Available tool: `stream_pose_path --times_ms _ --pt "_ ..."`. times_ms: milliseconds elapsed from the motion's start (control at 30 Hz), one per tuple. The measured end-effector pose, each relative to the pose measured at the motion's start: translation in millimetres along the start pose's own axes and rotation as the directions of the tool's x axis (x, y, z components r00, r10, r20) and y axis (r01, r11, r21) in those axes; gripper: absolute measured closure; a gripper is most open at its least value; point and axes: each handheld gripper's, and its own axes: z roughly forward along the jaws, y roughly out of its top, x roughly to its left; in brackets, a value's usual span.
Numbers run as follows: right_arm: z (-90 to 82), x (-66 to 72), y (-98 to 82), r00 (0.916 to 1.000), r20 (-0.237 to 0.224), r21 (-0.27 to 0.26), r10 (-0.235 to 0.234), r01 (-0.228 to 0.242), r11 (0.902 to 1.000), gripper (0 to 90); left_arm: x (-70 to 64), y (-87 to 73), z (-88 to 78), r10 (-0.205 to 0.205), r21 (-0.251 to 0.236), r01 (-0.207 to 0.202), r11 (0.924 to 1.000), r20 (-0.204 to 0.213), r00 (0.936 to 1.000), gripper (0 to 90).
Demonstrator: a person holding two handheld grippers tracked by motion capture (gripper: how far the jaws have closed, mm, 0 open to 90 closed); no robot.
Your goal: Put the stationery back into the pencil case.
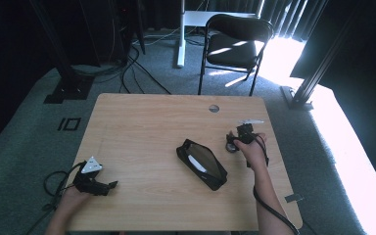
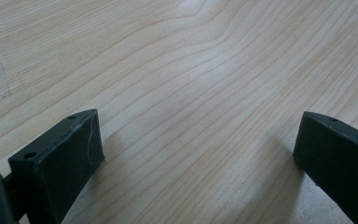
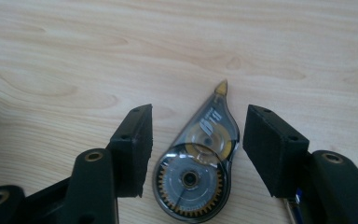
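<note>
High view: the right tool [image 1: 236,138] hovers over a correction tape roller [image 1: 231,146] right of centre, beside the open pencil case [image 1: 201,163]. Left tool view: left tool [image 2: 196,154] released, empty, on the bench [image 2: 177,70]. Right tool view: jaws parted astride the roller [image 3: 196,165], not pressing; grasping it likely remains.

So we count one wooden table [image 1: 142,122], with one open black pouch [image 1: 201,163] near the middle of the frame and one correction tape dispenser [image 3: 196,163] at centre right. We've got two grippers, left gripper [image 1: 108,186] at lower left, right gripper [image 1: 233,143] at centre right. One black chair [image 1: 235,41] at the top, and two dark frame legs, upper left and upper right
</note>
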Motion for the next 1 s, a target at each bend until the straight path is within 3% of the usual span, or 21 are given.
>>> stream_pose_path --times_ms 67,533,733,1000 --pt "7.0 -0.5 -3.4 1.0 0.004 0.029 -0.001 0.001 0.9996 40.2 0.0 0.0 0.0 0.0 0.0 0.0 1.0 0.0 1.0 1.5" --pt "26.1 -0.6 -7.8 0.9997 0.019 0.071 0.014 -0.016 0.9973 39.8 0.0 0.0 0.0 0.0 0.0 0.0 1.0 0.0 1.0 1.6" --pt "30.7 2.9 -8.7 0.9995 0.03 0.081 -0.002 0.0 0.9967 45.9 0.0 0.0 0.0 0.0 0.0 0.0 1.0 0.0 1.0 1.6" --pt "33.4 7.7 -5.5 0.9967 0.046 0.101 -0.067 0.062 0.9929 46.9 0.0 0.0 0.0 0.0 0.0 0.0 1.0 0.0 1.0 1.6"
